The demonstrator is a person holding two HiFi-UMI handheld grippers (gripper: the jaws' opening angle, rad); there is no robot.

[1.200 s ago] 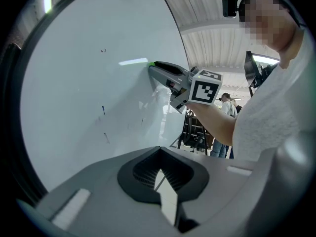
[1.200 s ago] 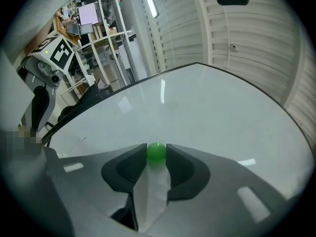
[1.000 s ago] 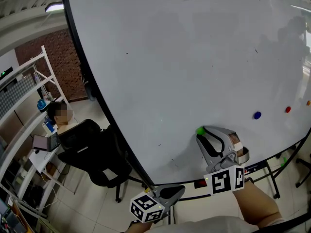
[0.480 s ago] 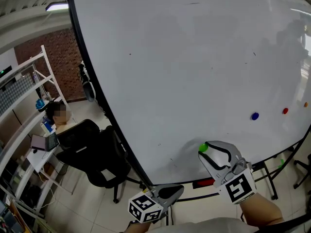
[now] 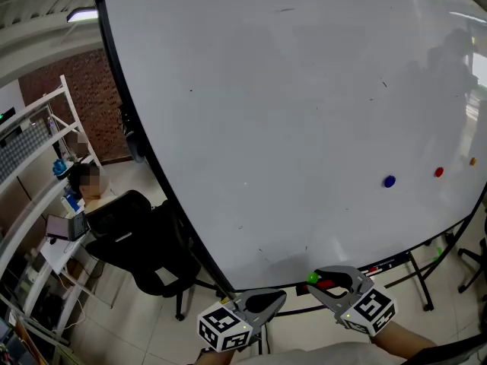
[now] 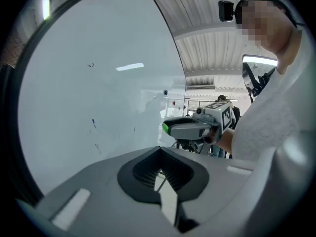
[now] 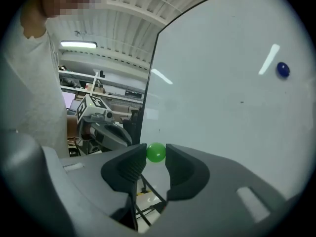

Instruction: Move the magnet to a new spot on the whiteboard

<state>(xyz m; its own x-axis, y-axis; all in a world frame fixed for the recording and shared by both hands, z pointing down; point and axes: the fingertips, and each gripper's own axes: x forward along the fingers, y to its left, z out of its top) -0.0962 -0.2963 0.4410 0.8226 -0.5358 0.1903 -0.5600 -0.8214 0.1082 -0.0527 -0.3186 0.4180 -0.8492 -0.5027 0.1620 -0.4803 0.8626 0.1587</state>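
Note:
The small green ball magnet point(image 7: 156, 152) sits pinched between the pads of my right gripper point(image 7: 156, 158), which is shut on it. In the head view that gripper point(image 5: 315, 279) hangs low, level with the bottom edge of the whiteboard point(image 5: 289, 90), with the green magnet point(image 5: 311, 278) at its tip. My left gripper point(image 5: 280, 296) rests lower left of it, jaws together with nothing between them; its own view shows the pads point(image 6: 159, 174) meeting. The left gripper view also catches the right gripper point(image 6: 190, 128) beside the board.
Blue point(image 5: 389, 181), red point(image 5: 438, 172) and orange point(image 5: 472, 161) magnets stick to the board's right side. A red object point(image 5: 329, 284) lies on the board's tray. A black office chair point(image 5: 144, 242), a seated person point(image 5: 85, 179) and metal shelving point(image 5: 30, 173) stand to the left.
My right gripper has dropped from the board's lower face to its bottom edge, rolling as it went, with the green magnet still in its jaws. The left gripper has stayed put.

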